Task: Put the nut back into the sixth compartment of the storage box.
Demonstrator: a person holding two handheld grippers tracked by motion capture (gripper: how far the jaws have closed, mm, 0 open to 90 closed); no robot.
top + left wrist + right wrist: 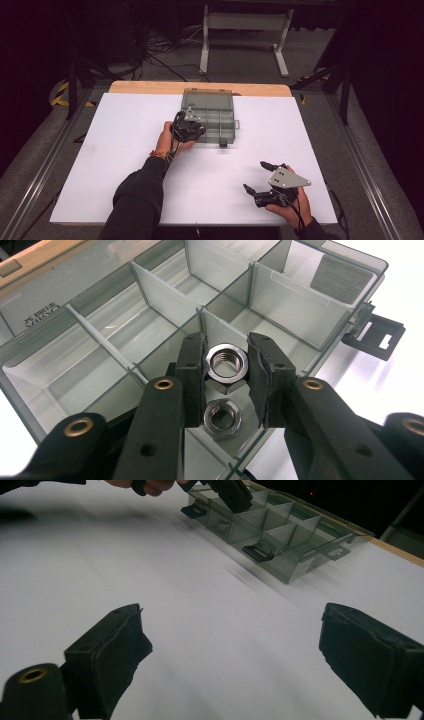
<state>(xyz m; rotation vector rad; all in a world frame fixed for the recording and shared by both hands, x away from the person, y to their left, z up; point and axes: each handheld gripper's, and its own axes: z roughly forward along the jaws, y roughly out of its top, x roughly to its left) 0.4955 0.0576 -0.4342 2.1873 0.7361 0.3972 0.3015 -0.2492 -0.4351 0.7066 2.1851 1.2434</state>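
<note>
A clear grey compartment box [220, 122] lies open at the table's far middle, its lid folded back. My left gripper [187, 127] hovers over the box's near left corner. In the left gripper view it [226, 349] is shut on a steel hex nut [228, 361], held flat above a compartment. A second hex nut [222, 417] lies on that compartment's floor, right below the first. My right gripper [254, 175] rests low over the white sheet at the front right, and its jaws [235, 640] stand wide open with nothing between them. The box [280, 535] lies well beyond it.
Thin dividers [165, 295] split the box into several compartments. Black latches [375, 335] stick out from the box's front wall. The white sheet [125, 165] covers a wooden table [150, 87]. A white frame [245, 30] and cables stand on the floor behind.
</note>
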